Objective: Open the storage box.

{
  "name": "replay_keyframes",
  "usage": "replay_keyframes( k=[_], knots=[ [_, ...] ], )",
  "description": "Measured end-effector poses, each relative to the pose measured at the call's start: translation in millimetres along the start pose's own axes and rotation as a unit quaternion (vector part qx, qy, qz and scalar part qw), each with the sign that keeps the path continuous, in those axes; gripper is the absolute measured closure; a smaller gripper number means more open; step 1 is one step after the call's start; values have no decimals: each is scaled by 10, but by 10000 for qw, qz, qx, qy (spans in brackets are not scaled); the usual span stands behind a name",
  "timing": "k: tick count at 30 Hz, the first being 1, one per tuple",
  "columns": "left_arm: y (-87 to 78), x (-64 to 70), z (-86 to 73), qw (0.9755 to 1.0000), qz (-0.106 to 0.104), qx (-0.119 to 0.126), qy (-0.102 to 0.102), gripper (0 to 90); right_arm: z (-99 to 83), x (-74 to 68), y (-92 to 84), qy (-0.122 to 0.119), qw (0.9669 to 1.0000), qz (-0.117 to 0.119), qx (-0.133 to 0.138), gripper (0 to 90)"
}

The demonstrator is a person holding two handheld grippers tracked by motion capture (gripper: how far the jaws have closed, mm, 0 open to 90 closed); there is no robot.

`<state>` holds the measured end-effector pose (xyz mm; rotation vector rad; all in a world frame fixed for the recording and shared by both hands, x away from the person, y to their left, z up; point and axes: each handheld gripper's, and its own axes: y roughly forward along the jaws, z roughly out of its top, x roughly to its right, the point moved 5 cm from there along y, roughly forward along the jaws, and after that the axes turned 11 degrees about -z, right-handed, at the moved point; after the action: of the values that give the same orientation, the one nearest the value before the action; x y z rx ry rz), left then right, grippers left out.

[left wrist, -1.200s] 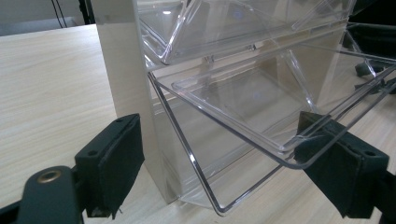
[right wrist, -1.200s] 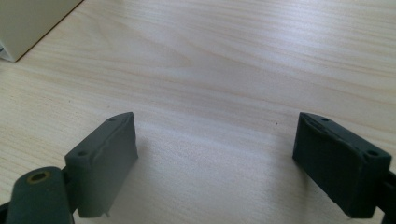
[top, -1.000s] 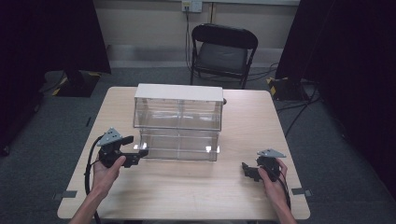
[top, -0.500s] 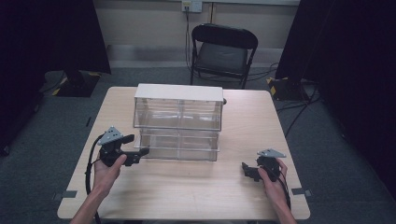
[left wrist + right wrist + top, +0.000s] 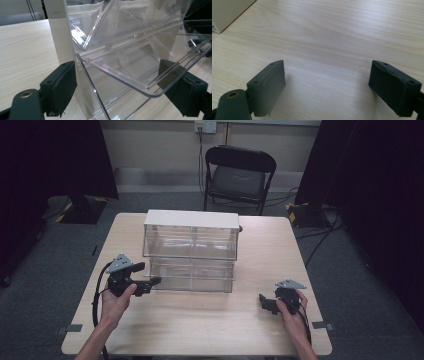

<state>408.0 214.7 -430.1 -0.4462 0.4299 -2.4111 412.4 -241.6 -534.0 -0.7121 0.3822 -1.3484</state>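
On your left side of the wooden table [image 5: 210,325], your left hand [image 5: 116,304] holds the left gripper [image 5: 154,282] low, just above the wood, and it points at the near left corner of the clear drawer box [image 5: 191,247]. In the left gripper view, its two black jaws stand apart with that corner in the gap between them, and the bottom clear drawer [image 5: 130,67] sticks out of the box toward you. The drawer's front edge crosses in front of the jaw on the right of that view. You cannot tell if that pad touches the plastic. The other pad has a little space beside the box's cream side wall [image 5: 62,45], so nothing is pinched. The box sits in the middle of the table, a bit toward the far side, with a cream top and see-through drawers stacked in it. Behind the table stands a black folding chair [image 5: 239,175]. Over on your right side, your right hand [image 5: 292,317] rests on the table with the right gripper [image 5: 264,303], well away from the box. In the right gripper view, its jaws are wide apart with just bare wood between them, and a cream corner of the box [image 5: 227,12] peeks in at the top left.
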Motion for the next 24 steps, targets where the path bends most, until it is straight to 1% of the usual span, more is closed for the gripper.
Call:
replay_keyframes(
  k=[5, 7, 11, 12, 24],
  knots=[
    [4, -2, 9, 10000, -33, 63, -40, 157, 0, 0, 0, 0, 10000, -1, 0, 130],
    [7, -3, 13, 9999, -19, 112, -90, 157, 0, 0, 0, 2, 10000, 1, 0, 130],
    [11, -4, 22, 9999, -24, 126, -108, 157, 0, 0, 0, 0, 10000, 0, 0, 130],
    [9, -8, 26, 9999, -12, 128, -76, 157, 0, 0, 0, 1, 10000, 0, 0, 130],
    [4, 1, 68, 9998, 29, 157, -66, 158, 0, 0, 0, 1, 10000, 1, 0, 130]
  ],
)
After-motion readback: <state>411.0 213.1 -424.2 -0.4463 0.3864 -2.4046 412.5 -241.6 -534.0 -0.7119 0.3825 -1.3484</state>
